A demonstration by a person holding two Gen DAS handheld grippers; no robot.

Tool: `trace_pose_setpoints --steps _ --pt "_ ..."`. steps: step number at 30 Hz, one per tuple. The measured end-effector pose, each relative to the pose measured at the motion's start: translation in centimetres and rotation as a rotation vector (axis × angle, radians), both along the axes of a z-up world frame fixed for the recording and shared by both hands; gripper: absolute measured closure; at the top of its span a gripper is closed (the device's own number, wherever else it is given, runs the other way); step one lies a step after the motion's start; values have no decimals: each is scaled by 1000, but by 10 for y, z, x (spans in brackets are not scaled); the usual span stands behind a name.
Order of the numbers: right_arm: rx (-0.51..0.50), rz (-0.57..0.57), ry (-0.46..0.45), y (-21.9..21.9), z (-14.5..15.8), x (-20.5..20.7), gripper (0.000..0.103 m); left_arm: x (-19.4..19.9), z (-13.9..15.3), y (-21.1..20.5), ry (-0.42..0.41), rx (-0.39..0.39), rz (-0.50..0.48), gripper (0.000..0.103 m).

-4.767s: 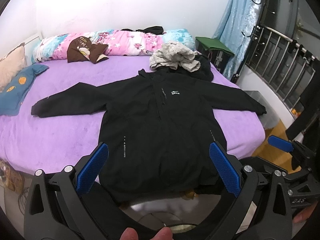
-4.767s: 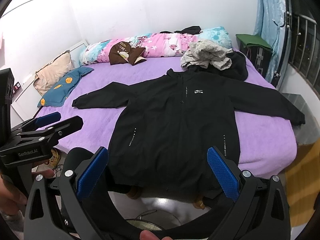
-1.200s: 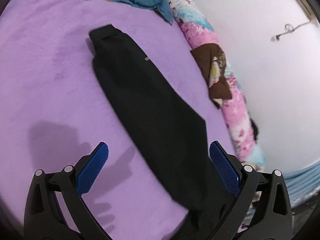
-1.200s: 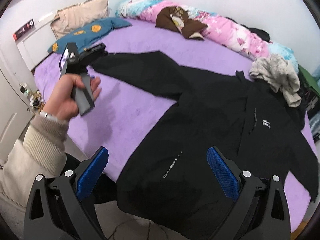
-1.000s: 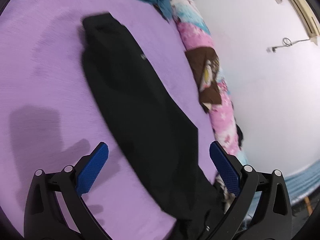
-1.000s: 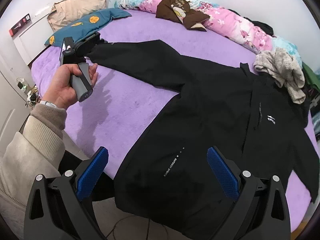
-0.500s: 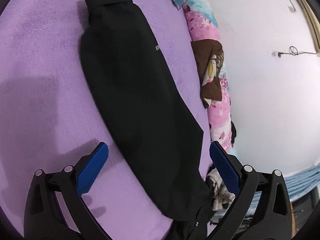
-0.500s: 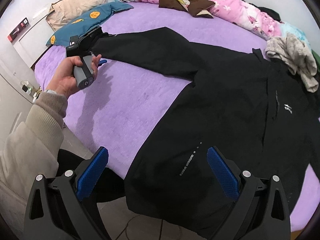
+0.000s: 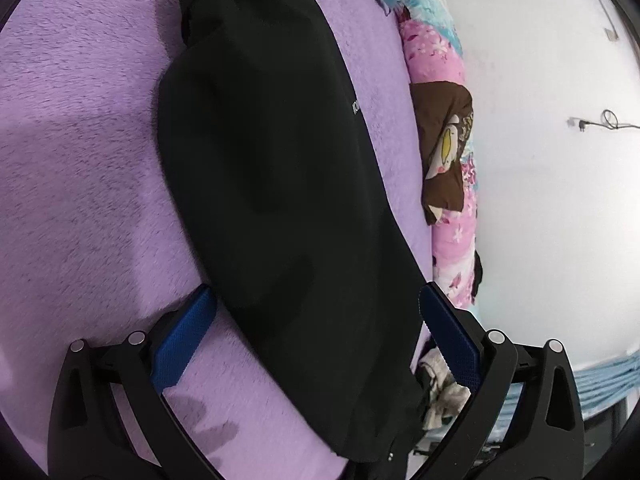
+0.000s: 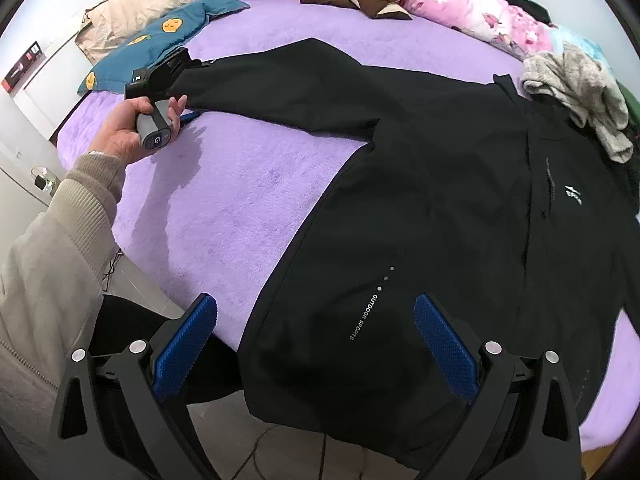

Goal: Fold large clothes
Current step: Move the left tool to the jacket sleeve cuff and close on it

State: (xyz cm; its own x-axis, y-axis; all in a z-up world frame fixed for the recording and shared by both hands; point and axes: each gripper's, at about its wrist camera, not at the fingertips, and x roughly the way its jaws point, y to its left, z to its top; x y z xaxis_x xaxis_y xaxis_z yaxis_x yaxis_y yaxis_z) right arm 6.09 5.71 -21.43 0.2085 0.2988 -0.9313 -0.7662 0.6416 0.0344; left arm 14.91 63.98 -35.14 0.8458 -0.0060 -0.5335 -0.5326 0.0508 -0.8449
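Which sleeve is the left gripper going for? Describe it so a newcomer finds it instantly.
On the purple plush bedspread lies a spread-out black outdoor jacket. Its long black sleeve stretches toward the blue pillow with orange faces, and the left gripper sits at its cuff. Unlike the jacket's printed body, this sleeve lies alone on bare purple.

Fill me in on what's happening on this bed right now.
A person is starting to fold a black jacket spread flat on the purple bed. The left gripper, open, reaches along the jacket's sleeve towards its cuff, and the sleeve runs between its fingers. The right gripper, also open, hovers over the jacket's hem. No fold has been made yet.
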Motion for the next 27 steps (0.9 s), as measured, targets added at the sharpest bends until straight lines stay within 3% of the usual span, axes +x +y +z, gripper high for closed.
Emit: trace_pose_setpoints --steps 8,15,19,22,27 --pt "-7 1 5 1 -6 0 6 4 -4 9 -45 -19 50 6" --pt "-3 -22 1 -3 -1 5 6 9 -1 12 -31 -11 59 8" --pt "-13 -25 -32 -9 3 6 6 8 0 11 -17 -14 77 17" --pt "-39 -40 -27 -14 3 9 6 4 0 11 2 -13 90 40" --pt "-34 -59 -11 -22 6 12 6 -5 -2 12 -2 -13 108 66"
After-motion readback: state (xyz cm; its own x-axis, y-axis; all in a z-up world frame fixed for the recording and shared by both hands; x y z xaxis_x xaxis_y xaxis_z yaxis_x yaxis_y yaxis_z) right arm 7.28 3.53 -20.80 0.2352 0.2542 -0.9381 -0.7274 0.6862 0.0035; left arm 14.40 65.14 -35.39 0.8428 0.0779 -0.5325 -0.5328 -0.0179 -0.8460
